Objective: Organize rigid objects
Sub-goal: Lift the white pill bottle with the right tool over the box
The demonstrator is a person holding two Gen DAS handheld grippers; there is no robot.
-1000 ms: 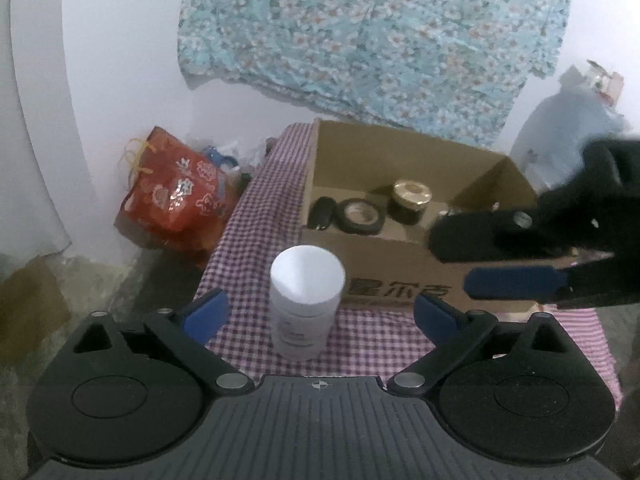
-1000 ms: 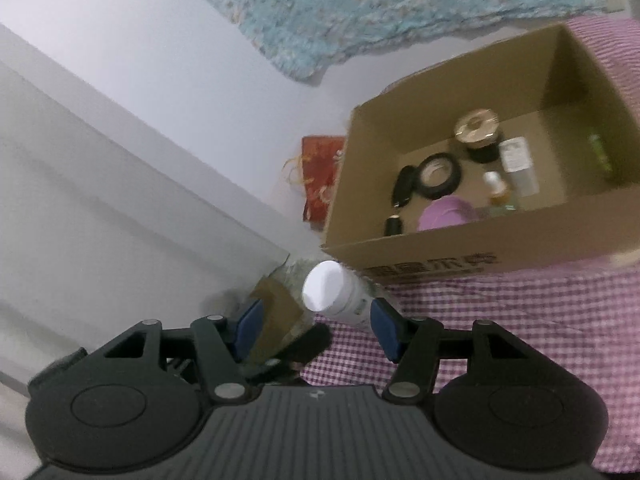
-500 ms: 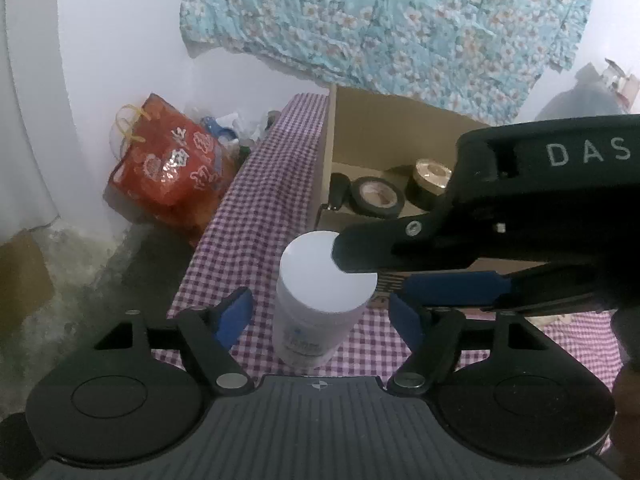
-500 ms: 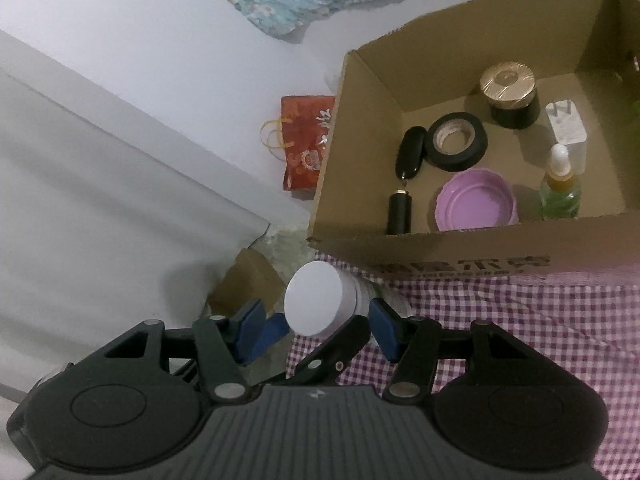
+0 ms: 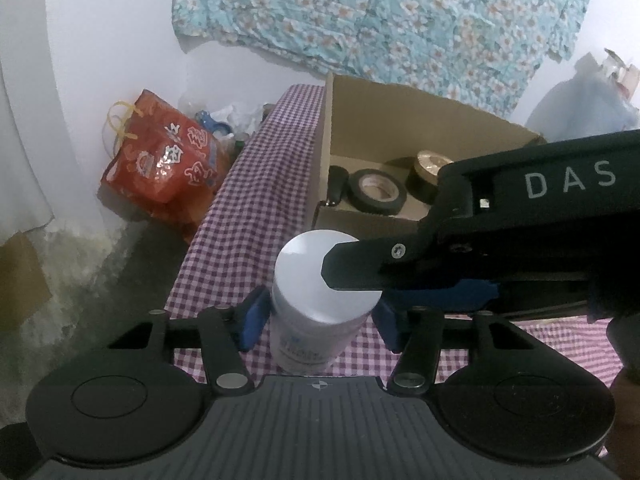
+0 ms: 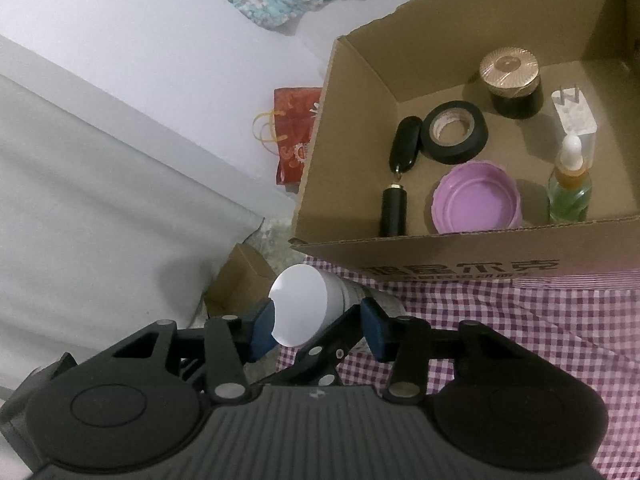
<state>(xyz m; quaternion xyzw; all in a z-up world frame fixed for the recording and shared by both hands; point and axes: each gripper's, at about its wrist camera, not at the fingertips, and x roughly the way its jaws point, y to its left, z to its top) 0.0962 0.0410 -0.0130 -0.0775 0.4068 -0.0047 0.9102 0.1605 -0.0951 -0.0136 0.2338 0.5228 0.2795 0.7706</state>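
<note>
A white lidded jar (image 5: 316, 300) stands on the purple checked cloth in front of the cardboard box (image 5: 332, 120). My left gripper (image 5: 318, 318) has closed on the jar's body, blue pads touching both sides. My right gripper (image 6: 316, 326) reaches in from the right, its pads beside the jar's lid (image 6: 298, 308); a small gap shows on its right side. Its black body (image 5: 520, 232) crosses the left wrist view over the jar top. The box (image 6: 480, 248) holds black tape (image 6: 456, 132), a purple lid (image 6: 478, 200), a dropper bottle (image 6: 570, 184), a gold-topped jar (image 6: 512, 80).
A red gift bag (image 5: 160, 160) lies on the floor left of the table. The table's left edge (image 5: 200, 240) is close to the jar. A small brown carton (image 6: 240, 284) sits on the floor below. A white plug (image 6: 574, 114) and black key fob (image 6: 404, 146) lie in the box.
My left gripper's jaws closed in onto the jar. My right gripper moved in over the jar and narrowed around its lid.
</note>
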